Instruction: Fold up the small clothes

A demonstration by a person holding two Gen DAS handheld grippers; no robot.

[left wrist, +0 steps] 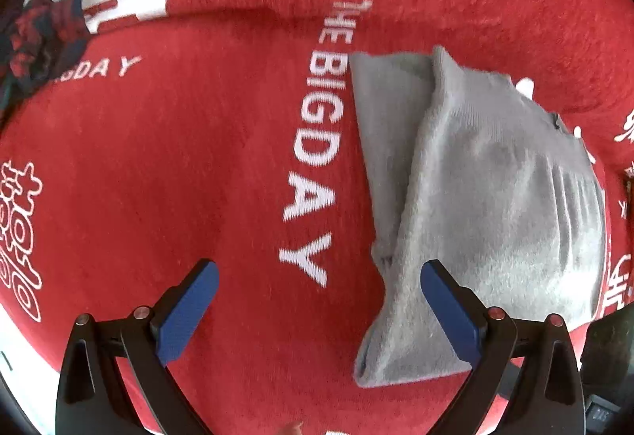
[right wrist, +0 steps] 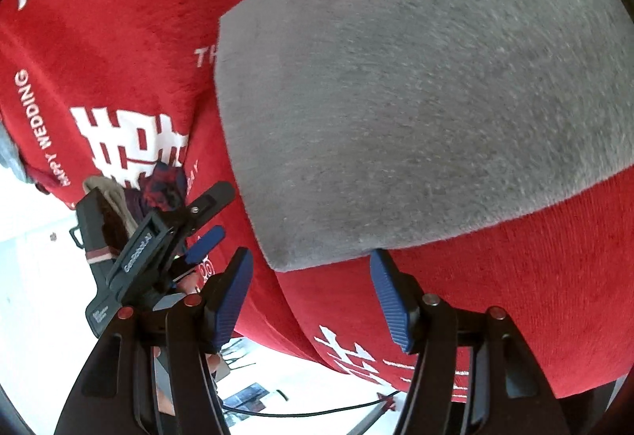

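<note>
Grey knit, a small sock-like garment [left wrist: 475, 197], lies on the red printed cloth [left wrist: 198, 157] just beside the white lettering, already doubled over itself with one layer lapping the other. From my seat the risk is plain: my right gripper [right wrist: 313, 276] comes in low at the near edge, and if a pad catches only the top layer, or pinches the red cloth along with it, the fold will drag askew or the whole cover will bunch. Its jaws stand well apart, nothing between them, the right-hand pad tip at the very hem of the grey fabric; I cannot say whether it touches. My left gripper [left wrist: 317, 296] hangs over the cloth, jaws wide and empty, one blue pad over the sock's narrow end. A dark patterned garment [left wrist: 35, 42] lies well apart.
</note>
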